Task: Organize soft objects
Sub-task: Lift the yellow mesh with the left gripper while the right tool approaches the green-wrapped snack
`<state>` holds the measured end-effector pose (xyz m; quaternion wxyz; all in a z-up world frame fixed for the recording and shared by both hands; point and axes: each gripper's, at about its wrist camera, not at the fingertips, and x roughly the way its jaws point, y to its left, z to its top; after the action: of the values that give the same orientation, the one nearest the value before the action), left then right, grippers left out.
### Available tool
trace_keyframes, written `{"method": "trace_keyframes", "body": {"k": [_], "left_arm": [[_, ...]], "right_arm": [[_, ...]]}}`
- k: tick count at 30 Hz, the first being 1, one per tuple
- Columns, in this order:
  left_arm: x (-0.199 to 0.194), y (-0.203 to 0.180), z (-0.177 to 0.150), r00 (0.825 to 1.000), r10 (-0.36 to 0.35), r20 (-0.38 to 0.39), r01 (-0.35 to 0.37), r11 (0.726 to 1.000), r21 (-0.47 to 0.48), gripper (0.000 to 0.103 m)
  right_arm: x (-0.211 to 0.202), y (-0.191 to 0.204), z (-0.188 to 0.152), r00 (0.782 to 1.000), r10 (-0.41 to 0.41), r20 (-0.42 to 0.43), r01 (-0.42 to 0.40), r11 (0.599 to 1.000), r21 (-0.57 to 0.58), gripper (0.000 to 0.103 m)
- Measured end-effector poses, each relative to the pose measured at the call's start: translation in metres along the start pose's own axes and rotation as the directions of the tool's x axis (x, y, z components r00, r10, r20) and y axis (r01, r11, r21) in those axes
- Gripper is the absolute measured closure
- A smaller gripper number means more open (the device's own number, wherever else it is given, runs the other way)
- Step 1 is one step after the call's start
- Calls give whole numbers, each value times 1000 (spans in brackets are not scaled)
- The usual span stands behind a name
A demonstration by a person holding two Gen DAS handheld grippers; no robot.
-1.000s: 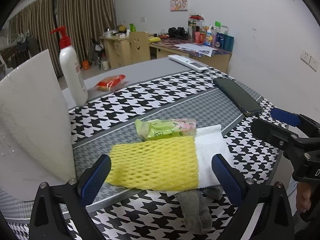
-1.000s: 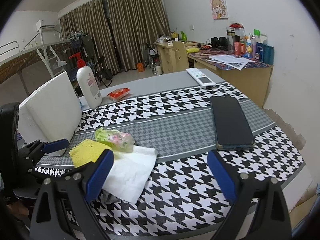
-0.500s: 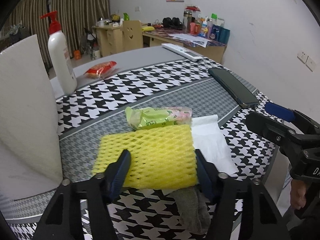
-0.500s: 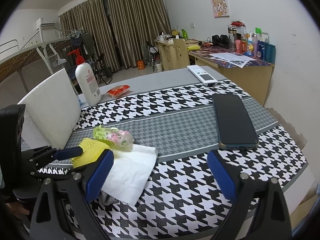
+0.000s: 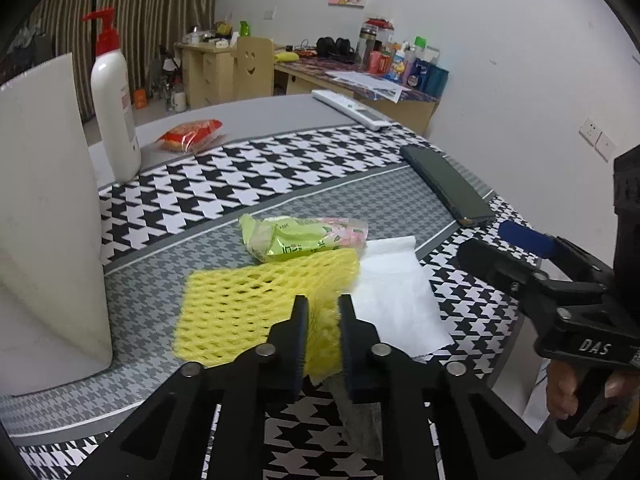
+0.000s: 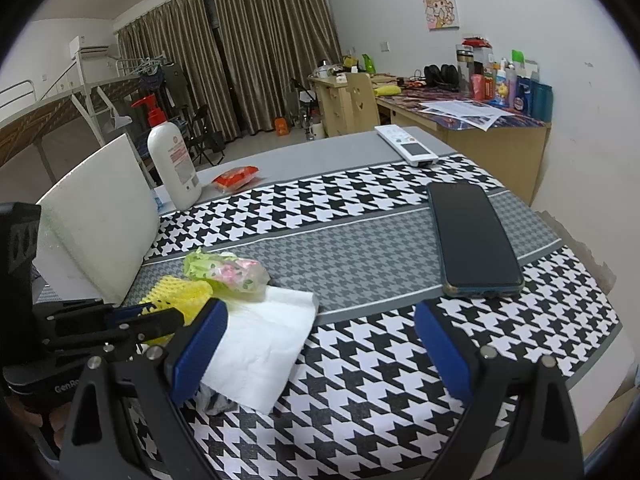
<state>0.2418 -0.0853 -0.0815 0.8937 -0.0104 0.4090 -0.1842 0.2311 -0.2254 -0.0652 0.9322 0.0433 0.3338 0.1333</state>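
Note:
A yellow foam net (image 5: pixel 256 300) lies flat on the houndstooth tablecloth. My left gripper (image 5: pixel 323 304) is closing its jaws on the net's near right edge, and the foam bunches between the pads. The net partly covers a white tissue (image 5: pixel 396 300). A green tissue pack (image 5: pixel 304 236) sits just behind the net, and a grey cloth (image 5: pixel 360 420) pokes out under the net's near edge. In the right wrist view, my right gripper (image 6: pixel 320 340) stands open above the tablecloth, with the tissue (image 6: pixel 264 344) by its left finger and nothing between its fingers.
A white foam block (image 5: pixel 44 208) stands at the left, with a lotion pump bottle (image 5: pixel 114 100) behind it. A red snack packet (image 5: pixel 190 134) and a white remote (image 6: pixel 406 150) lie farther back. A dark phone (image 6: pixel 472 236) lies at the right near the table's edge.
My left gripper's jaws came together from wide open onto the near edge of the yellow net, crumpling it there. The right gripper kept still.

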Motion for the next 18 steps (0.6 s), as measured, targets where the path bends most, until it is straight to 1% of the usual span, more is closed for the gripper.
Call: {"method": "trace_keyframes", "body": {"k": [2, 5, 8, 12, 16, 18], "left_arm": [[-3, 0, 0, 1000, 11, 8, -11, 1000, 1, 92], [-13, 0, 1, 999, 17, 36, -17, 1000, 11, 92], [-27, -2, 4, 996, 25, 83, -28, 999, 27, 92], [-45, -2, 6, 988, 54, 142, -60, 997, 42, 92], [-52, 2, 7, 983, 81, 164, -88, 995, 37, 92], [-54, 4, 7, 982, 84, 171, -91, 995, 31, 92]], "right_arm": [[-1, 2, 0, 1000, 2, 2, -2, 1000, -5, 6], [-1, 5, 0, 1000, 5, 2, -5, 1000, -12, 6], [-2, 8, 1, 1000, 9, 4, -9, 1000, -18, 6], [0, 12, 0, 1000, 19, -4, -19, 1000, -25, 6], [1, 17, -1, 1000, 26, -7, -26, 999, -36, 6], [2, 20, 0, 1000, 30, -8, -30, 999, -43, 6]]}}
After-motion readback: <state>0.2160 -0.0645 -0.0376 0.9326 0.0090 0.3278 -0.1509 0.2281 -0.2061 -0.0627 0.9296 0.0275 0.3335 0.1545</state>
